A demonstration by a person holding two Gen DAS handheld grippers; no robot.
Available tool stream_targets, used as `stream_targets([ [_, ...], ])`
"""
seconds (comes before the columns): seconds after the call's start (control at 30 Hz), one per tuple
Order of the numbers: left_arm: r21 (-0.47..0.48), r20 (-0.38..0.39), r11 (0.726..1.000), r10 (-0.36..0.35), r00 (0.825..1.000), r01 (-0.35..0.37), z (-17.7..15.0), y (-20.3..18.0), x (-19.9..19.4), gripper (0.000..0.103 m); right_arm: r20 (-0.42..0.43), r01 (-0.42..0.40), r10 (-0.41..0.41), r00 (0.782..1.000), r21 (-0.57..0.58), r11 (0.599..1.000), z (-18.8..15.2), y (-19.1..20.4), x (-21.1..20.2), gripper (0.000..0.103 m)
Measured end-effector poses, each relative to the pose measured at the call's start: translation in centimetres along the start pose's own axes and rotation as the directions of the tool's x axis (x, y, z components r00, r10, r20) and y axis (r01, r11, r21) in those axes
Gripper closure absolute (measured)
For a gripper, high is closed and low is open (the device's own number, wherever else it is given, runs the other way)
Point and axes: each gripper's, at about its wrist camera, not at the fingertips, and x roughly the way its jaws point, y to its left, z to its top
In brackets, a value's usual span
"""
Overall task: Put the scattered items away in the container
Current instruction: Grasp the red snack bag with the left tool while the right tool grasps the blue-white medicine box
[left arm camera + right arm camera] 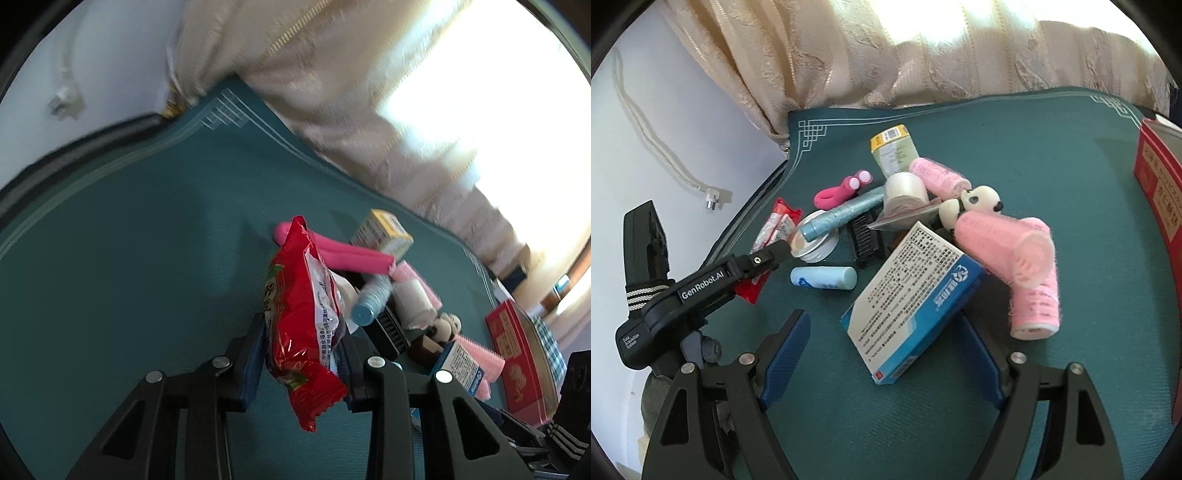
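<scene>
Here my left gripper (301, 354) pinches the red snack packet (303, 317) just left of the blue-and-white box (916, 306). Only my right view shows "GenRobot.AI" on it. My right gripper (882, 354) gapes around that box, untouched; red container (1160, 184) right.

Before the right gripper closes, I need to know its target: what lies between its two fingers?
In the right wrist view, the blue and white box lies tilted between the open right gripper fingers, on the green mat.
</scene>
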Motion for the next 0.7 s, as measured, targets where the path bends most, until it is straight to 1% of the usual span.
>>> stream_targets([
  [0.03,-0.011,0.026,1.000,0.003,1.000,-0.003,-0.4,0.1,-0.6,0.068,-0.002,0.001,-0.001,1.000,-0.007,1.000,0.0,0.1,0.1,0.020],
  [0.1,-0.043,0.091,0.999,-0.024,0.996,0.028,-0.9,0.6,-2.3,0.068,-0.011,0.006,-0.006,1.000,-0.019,1.000,-0.1,0.3,0.4,0.020],
  [0.17,-0.080,0.124,0.996,-0.040,0.992,0.050,-1.1,1.3,-3.0,0.068,-0.031,0.020,-0.021,0.999,-0.026,0.999,-0.1,0.4,0.9,0.020],
  [0.23,-0.118,0.128,0.991,-0.054,0.990,0.069,-1.1,2.2,-3.1,0.068,-0.037,0.047,-0.049,0.998,-0.039,0.998,0.0,0.7,1.2,0.020],
  [0.33,-0.116,0.124,0.989,-0.076,0.989,0.090,-1.0,2.1,-3.0,0.068,-0.040,0.113,-0.116,0.992,-0.073,0.991,-0.1,1.6,1.6,0.020],
  [0.43,-0.095,0.126,0.989,-0.101,0.987,0.113,-1.0,1.8,-3.0,0.068,-0.029,0.159,-0.160,0.987,-0.038,0.987,-0.1,2.0,1.8,0.020],
  [0.5,-0.102,0.130,0.986,-0.119,0.984,0.133,-1.0,1.9,-3.1,0.068,-0.025,0.171,-0.171,0.985,-0.008,0.985,0.1,2.2,2.0,0.019],
  [0.6,-0.115,0.135,0.980,-0.144,0.980,0.160,-1.0,2.4,-3.3,0.068,-0.023,0.208,-0.208,0.978,0.021,0.978,0.5,2.5,2.4,0.019],
  [0.7,-0.124,0.139,0.974,-0.171,0.975,0.189,-1.0,2.7,-3.4,0.068,-0.026,0.258,-0.258,0.966,0.025,0.966,0.9,3.0,3.0,0.019],
])
